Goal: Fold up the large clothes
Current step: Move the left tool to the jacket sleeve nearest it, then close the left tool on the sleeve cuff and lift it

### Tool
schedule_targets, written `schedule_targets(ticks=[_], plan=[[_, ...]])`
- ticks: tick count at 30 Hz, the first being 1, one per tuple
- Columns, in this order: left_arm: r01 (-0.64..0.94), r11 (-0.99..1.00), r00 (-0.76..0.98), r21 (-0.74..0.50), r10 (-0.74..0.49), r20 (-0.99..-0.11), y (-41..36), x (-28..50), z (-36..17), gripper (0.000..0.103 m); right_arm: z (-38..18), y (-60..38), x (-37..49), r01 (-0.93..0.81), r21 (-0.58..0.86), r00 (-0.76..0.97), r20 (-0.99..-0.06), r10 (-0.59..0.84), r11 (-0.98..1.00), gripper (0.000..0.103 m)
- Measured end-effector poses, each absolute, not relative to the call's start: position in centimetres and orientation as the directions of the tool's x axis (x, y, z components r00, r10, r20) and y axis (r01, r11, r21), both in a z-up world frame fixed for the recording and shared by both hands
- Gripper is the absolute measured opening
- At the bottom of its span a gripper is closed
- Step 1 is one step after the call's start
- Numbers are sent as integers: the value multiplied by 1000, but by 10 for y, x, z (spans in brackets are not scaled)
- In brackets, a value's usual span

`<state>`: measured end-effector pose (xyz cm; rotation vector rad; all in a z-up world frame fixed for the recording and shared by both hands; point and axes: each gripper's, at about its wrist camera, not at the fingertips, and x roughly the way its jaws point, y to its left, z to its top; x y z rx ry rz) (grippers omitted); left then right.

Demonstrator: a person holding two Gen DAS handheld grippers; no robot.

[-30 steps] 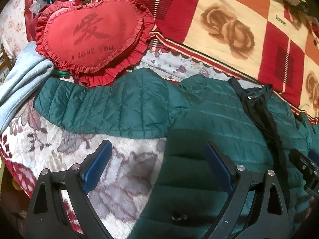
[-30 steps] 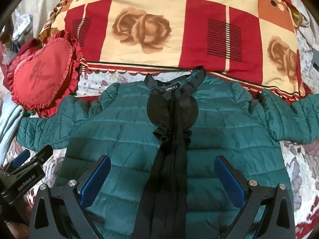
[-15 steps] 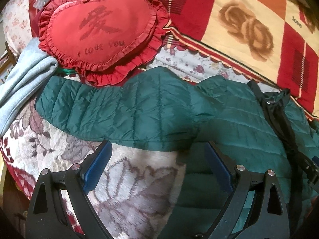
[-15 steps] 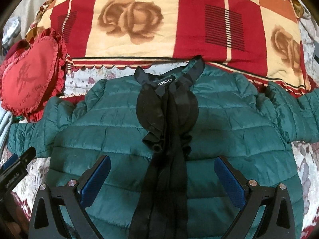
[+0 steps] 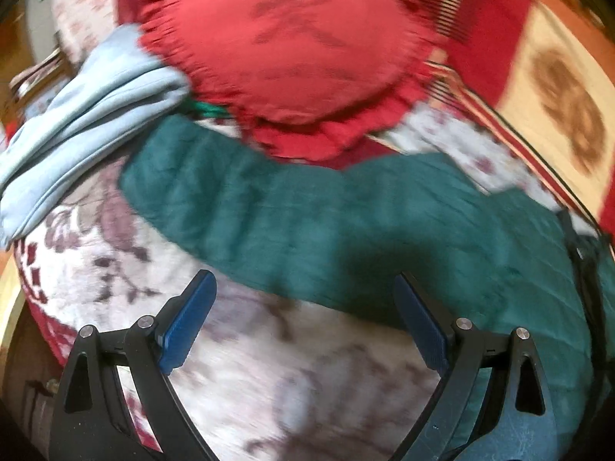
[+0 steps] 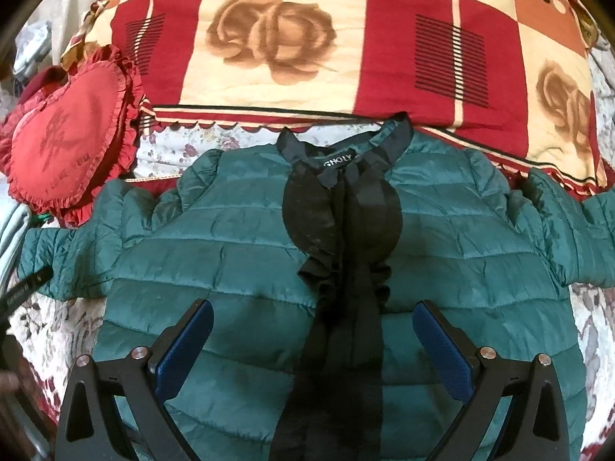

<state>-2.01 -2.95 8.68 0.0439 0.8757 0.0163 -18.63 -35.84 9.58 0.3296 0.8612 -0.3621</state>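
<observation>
Green quilted jacket lies face up and spread flat on a floral bedspread, collar toward the far side, hem toward the viewer. A black ruffled placket runs down its middle from the collar. Both sleeves stretch straight out sideways, so each sleeve's long axis crosses the view from left to right.

The left gripper hovers over the bedspread just short of the left sleeve. Its blue-padded jaws stand wide apart and hold nothing. The sleeve lies directly ahead of the jaws, crosswise to them, its cuff end off to the left near a pale blue folded garment. A red heart-shaped cushion sits just beyond the sleeve. This view is smeared by motion blur.

The right gripper hangs above the jacket's lower chest, straddling the placket. Its jaws are also spread wide and empty. The right sleeve lies well off to its right.

The left gripper is much the nearer to a sleeve. Judging by this layout, the likely next move is to pinch the left sleeve and carry it across the chest. A red and cream rose-patterned blanket lies beyond the collar.
</observation>
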Motion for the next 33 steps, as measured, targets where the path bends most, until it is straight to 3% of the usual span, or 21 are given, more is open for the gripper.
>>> schedule_targets(ticks=[11, 21, 23, 25, 27, 33], plan=[[-332, 941, 604, 59, 260, -753, 80, 47, 72, 93, 97, -349, -188, 418, 125, 590, -790, -165, 900, 103], [-333, 932, 598, 142, 326, -733, 75, 82, 51, 92, 97, -343, -193, 402, 106, 580, -798, -164, 910, 103], [-309, 939, 614, 150, 318, -723, 68, 82, 50, 76, 96, -343, -194, 401, 106, 576, -801, -160, 910, 103], [-291, 945, 623, 149, 305, -720, 62, 81, 51, 37, 95, -344, -195, 400, 118, 576, -804, -149, 909, 103], [-283, 956, 608, 75, 240, -757, 65, 81, 50, 19, 95, -344, -196, 403, 126, 579, -803, -145, 907, 103], [-195, 980, 637, -47, 90, -766, 50, 55, 71, 14, 98, -345, -203, 403, 140, 590, -795, -140, 904, 103]])
